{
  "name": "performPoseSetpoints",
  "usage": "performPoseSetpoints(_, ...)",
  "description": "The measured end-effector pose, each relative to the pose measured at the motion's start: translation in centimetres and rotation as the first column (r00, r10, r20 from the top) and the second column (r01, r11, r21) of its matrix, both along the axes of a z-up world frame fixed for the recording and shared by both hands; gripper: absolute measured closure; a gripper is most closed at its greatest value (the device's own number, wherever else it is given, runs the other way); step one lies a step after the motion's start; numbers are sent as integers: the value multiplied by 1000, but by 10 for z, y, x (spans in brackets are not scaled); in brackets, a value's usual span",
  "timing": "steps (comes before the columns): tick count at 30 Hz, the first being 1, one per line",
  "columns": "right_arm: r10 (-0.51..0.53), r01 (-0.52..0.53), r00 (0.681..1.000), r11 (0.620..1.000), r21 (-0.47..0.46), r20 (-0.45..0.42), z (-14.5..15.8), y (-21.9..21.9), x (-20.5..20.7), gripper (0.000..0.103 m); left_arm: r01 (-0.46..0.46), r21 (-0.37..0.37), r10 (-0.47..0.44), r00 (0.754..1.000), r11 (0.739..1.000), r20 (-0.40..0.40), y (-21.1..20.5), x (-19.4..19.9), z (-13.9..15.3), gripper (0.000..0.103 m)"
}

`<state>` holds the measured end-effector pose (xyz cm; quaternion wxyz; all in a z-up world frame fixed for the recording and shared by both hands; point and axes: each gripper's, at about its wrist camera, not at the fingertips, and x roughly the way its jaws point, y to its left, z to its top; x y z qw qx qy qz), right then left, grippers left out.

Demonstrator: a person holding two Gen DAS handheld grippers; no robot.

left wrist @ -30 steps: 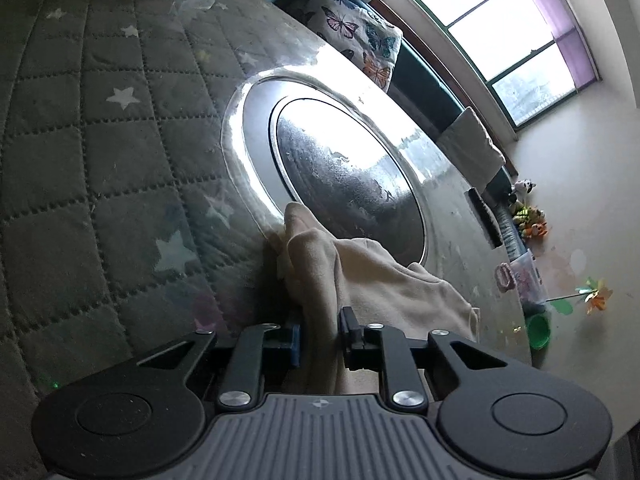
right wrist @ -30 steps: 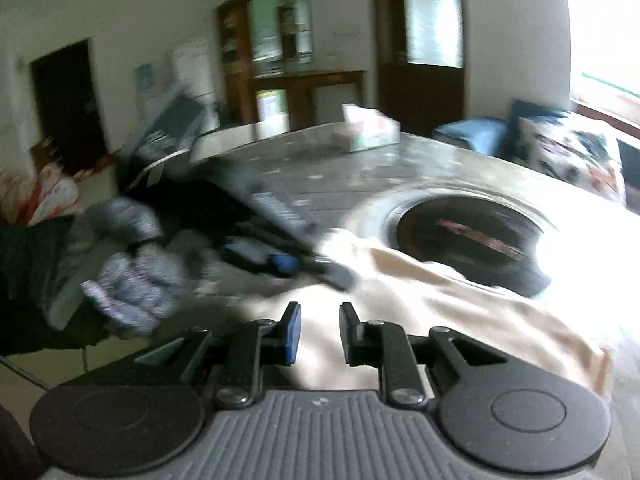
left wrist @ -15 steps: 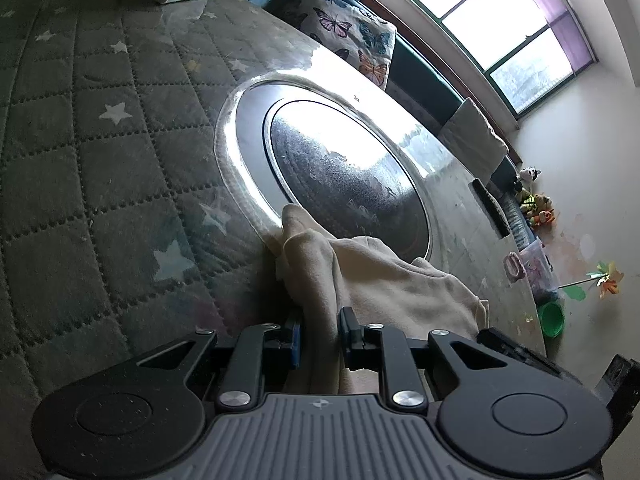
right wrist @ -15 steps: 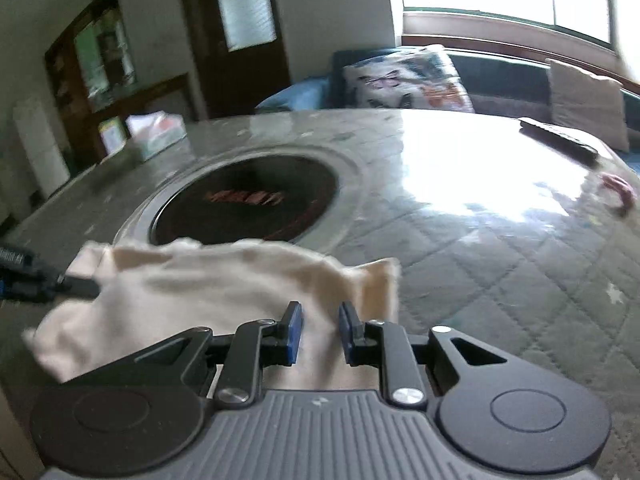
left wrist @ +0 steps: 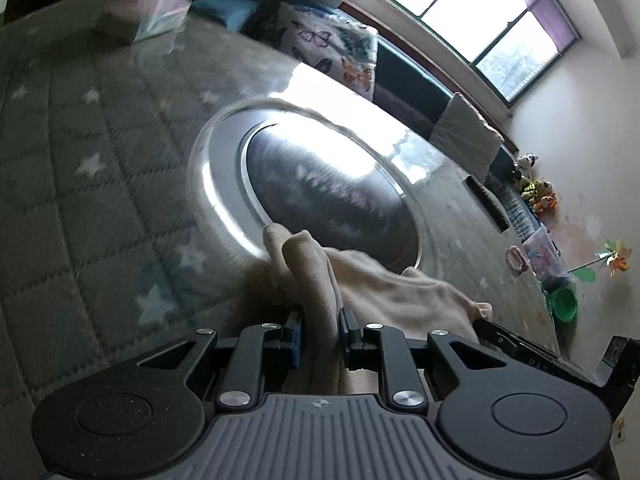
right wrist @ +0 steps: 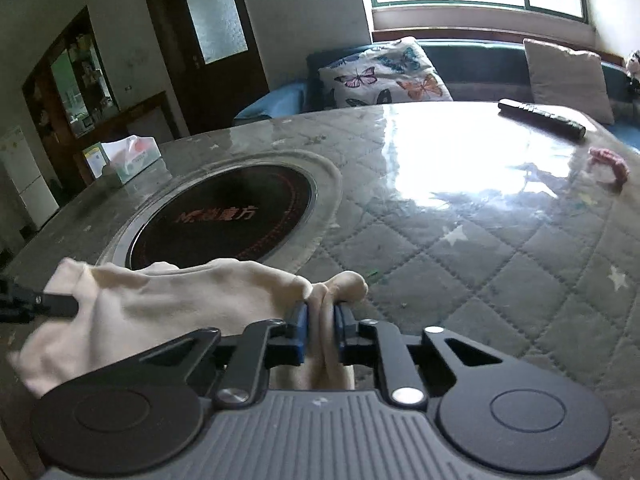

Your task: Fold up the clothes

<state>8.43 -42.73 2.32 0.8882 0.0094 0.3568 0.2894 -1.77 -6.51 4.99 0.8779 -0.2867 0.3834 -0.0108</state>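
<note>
A cream garment (left wrist: 392, 292) lies bunched on the quilted, star-patterned table cover (left wrist: 80, 208), at the near rim of a round inset cooktop (left wrist: 328, 196). My left gripper (left wrist: 320, 320) is shut on a raised fold at one end of it. In the right wrist view the same garment (right wrist: 180, 296) stretches leftward to the left gripper's finger (right wrist: 40, 304). My right gripper (right wrist: 321, 316) is closing its jaws on the other end, and a bunched corner is pinched between the blue pads. Part of the right gripper (left wrist: 520, 348) shows beyond the cloth in the left wrist view.
A tissue box (right wrist: 128, 158) stands at the table's far left, beyond the cooktop (right wrist: 224, 216). A black remote (right wrist: 540, 118) and a pink item (right wrist: 610, 164) lie at the far right. A sofa with a butterfly pillow (right wrist: 384, 74) runs behind the table.
The right gripper swung round to the garment's free end and pinched its corner. The left gripper lifted a little and rolled, keeping its hold on the fold.
</note>
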Motion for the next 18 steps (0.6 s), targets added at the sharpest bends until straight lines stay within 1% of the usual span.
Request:
performPoseSetpoints(5,-46,42,997,998,51,63,29,-23,-12,94,66,30,-68,996,997,53,-20,20,24,84)
performPoseSetpoints(8,-93,89,989,995,45,111,46,-43,-17,95,110,42,-113,991,993,76,-42,39,32,85)
performPoseSetpoints(12,-161,160,974,987,20,162,64,-74,-16,95,174,37,-177,980,984,92,-77,67,36,85)
performPoseSetpoints(15,-210,214,960,977,0,185,72,-99,-11,95,222,43,-225,970,974,95,-103,88,37,85)
performPoseSetpoints(18,-253,261,948,965,-17,190,73,-119,-2,95,266,58,-270,959,962,86,-132,108,36,85)
